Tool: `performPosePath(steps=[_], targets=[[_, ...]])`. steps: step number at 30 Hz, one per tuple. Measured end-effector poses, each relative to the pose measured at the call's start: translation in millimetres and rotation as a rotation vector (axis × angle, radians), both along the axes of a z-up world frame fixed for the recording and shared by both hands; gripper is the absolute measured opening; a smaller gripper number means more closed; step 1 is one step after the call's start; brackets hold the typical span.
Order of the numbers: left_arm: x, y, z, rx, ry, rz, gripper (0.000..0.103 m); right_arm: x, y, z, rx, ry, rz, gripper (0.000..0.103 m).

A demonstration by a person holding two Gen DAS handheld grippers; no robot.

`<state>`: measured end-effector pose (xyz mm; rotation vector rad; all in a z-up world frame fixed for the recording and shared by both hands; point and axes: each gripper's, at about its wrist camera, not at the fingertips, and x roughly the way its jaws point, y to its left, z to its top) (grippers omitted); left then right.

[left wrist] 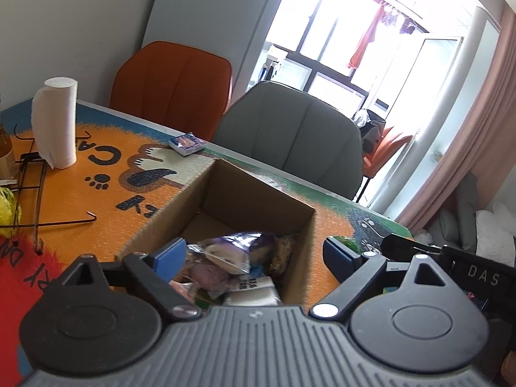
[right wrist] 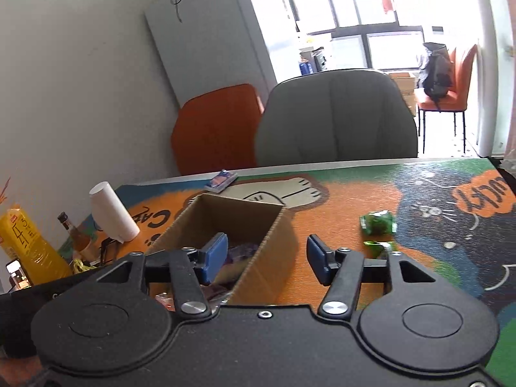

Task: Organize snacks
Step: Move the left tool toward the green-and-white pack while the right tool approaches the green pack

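Hovering open and empty at the box point(right wrist: 225, 225), the right gripper point(right wrist: 264, 258) sits nearer the green packets point(right wrist: 378, 222) lying to its right.

Left gripper point(left wrist: 254, 258) fingers spread; right gripper point(right wrist: 264, 259) likewise.

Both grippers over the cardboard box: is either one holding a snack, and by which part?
Nothing is held. The left gripper and right gripper stand open over the cardboard box, nothing between their pads.

The table mat point(left wrist: 96, 193) reads "CAT"; the right tool point(left wrist: 477, 277) reads "DAS".
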<state>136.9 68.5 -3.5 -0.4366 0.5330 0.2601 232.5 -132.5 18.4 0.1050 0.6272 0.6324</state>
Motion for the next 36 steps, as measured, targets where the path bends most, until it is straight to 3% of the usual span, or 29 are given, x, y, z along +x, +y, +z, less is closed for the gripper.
performPosePath(steps=[4,12,23,36], targets=[[3.9,-13.1,0.2,0.003,0.001,-0.027,0.092,0.8,-16.2,-0.7,0.006,0.0,-0.024,0.061],[14.6,-40.7,-1.9,0.012,0.009,-0.071,0.095,5.8,-51.3,-4.2,0.016,-0.01,-0.11,0.083],[41.4,-79.7,-9.0,0.02,-0.002,-0.142,0.095,27.3,-97.2,-19.9,0.05,0.025,-0.182,0.084],[93.0,-115.1,-38.1,0.002,0.03,-0.134,0.095,62.7,-135.1,-47.1,0.075,0.074,-0.205,0.084]])
